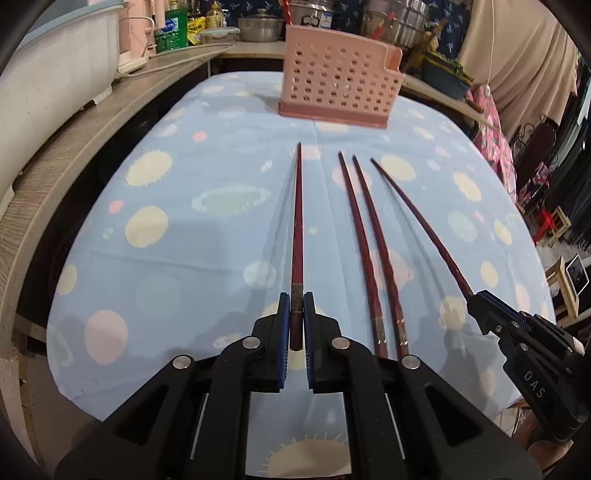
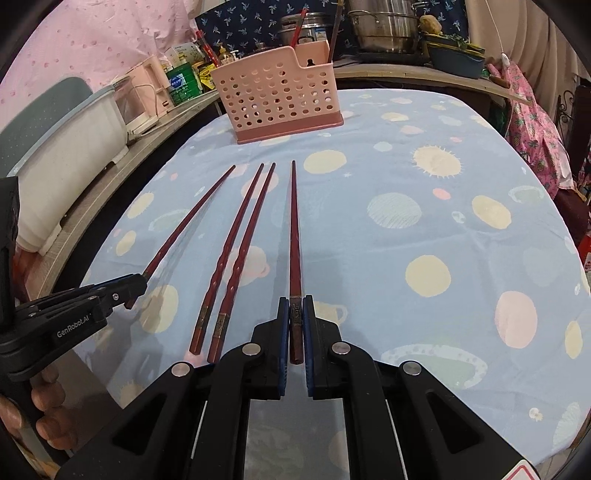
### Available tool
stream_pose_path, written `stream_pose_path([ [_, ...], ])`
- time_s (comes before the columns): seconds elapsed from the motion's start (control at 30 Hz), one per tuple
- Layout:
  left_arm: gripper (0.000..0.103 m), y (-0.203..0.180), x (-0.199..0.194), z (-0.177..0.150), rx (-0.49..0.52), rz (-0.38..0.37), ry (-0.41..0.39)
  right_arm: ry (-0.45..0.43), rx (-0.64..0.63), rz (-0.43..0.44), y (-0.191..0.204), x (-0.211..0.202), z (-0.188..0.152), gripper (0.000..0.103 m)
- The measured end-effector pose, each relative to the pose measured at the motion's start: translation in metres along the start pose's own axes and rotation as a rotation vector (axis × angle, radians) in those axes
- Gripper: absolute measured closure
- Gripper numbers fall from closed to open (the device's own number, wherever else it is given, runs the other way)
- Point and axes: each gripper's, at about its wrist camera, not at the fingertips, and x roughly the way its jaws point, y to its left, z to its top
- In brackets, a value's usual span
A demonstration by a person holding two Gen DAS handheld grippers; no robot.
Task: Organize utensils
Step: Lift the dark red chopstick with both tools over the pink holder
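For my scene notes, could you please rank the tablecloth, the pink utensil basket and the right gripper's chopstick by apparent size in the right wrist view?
1. tablecloth
2. pink utensil basket
3. chopstick, long but thinnest; nearness flatters it.

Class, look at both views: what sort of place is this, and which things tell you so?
Probably a home kitchen or dining corner: steel pots crowd the counter behind, bottles and packets stand alongside, and a pink utensil holder sits on a cloth-covered table with chopsticks.
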Motion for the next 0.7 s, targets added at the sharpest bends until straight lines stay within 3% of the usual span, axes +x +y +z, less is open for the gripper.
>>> stream_pose_path([
  [0.4, 0.096, 0.015, -0.047, 0.063, -0.053, -0.005, -0.141, -0.196, 0.048, 0.001, -0.02, -0.049, 0.08, 0.096],
  [0.7, 0.096, 0.019, -0.068, 0.133, -0.074, -0.016, -0.238, -0.357, 0.045, 0.02, -0.027, -0.078, 0.155, 0.097],
])
